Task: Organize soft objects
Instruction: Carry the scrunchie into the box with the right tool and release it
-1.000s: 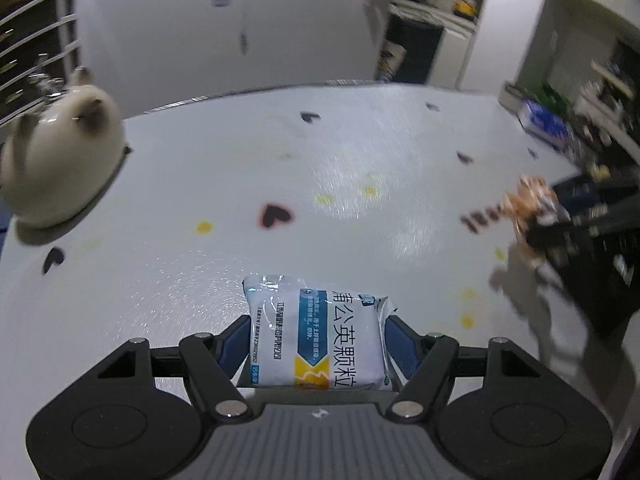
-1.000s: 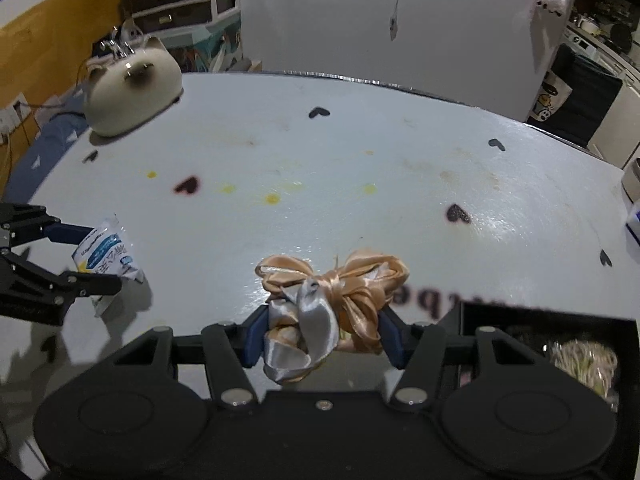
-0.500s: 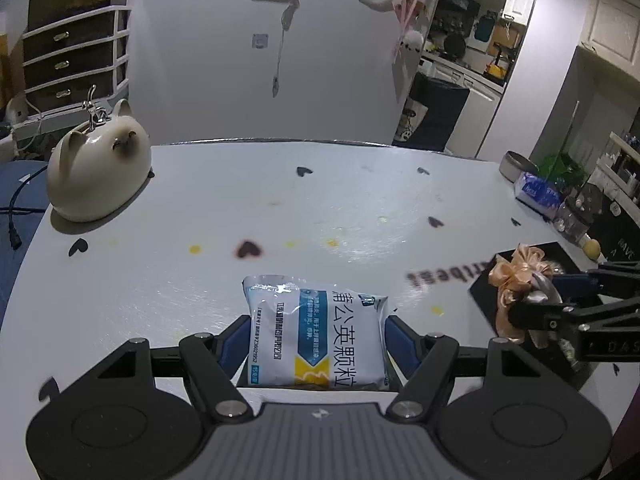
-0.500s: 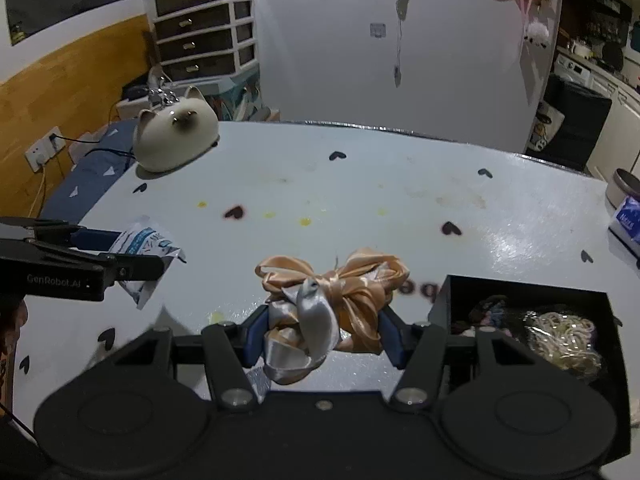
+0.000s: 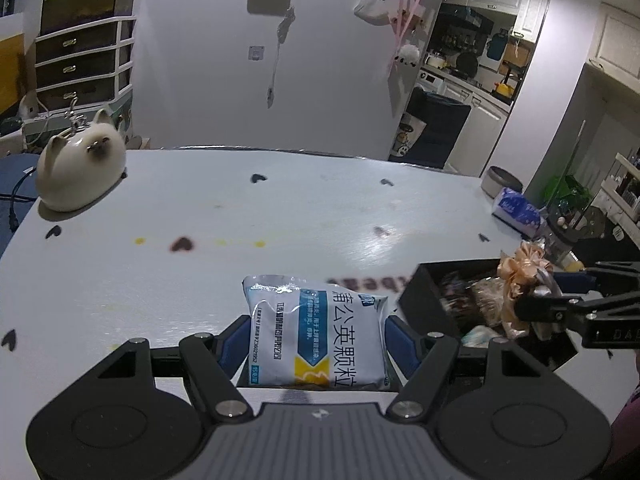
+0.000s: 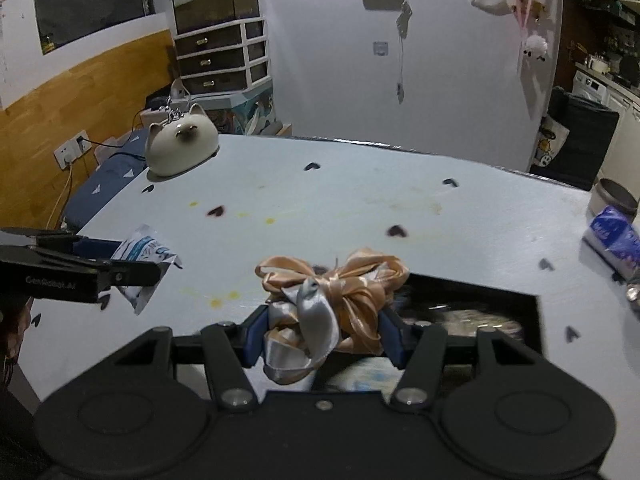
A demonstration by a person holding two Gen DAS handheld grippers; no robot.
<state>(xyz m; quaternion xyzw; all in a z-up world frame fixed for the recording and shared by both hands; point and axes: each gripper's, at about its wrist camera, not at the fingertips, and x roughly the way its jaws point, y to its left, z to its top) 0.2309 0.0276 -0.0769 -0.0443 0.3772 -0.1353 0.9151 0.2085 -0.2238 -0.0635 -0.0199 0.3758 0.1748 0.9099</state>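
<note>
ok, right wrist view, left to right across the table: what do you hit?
Left claw shut on the white sachet → cat-shaped ceramic → peach and silver ribbon bow in the right claw → black box → blue tissue pack.

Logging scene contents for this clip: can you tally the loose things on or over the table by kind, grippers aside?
Sachets: 1, white and blue, in the left gripper
Ribbon bows: 1, peach and silver, in the right gripper
Black boxes: 1; contents too blurred to count
Cat figures: 1
Tissue packs: 1
Bowls: 1
Total: 6
</note>
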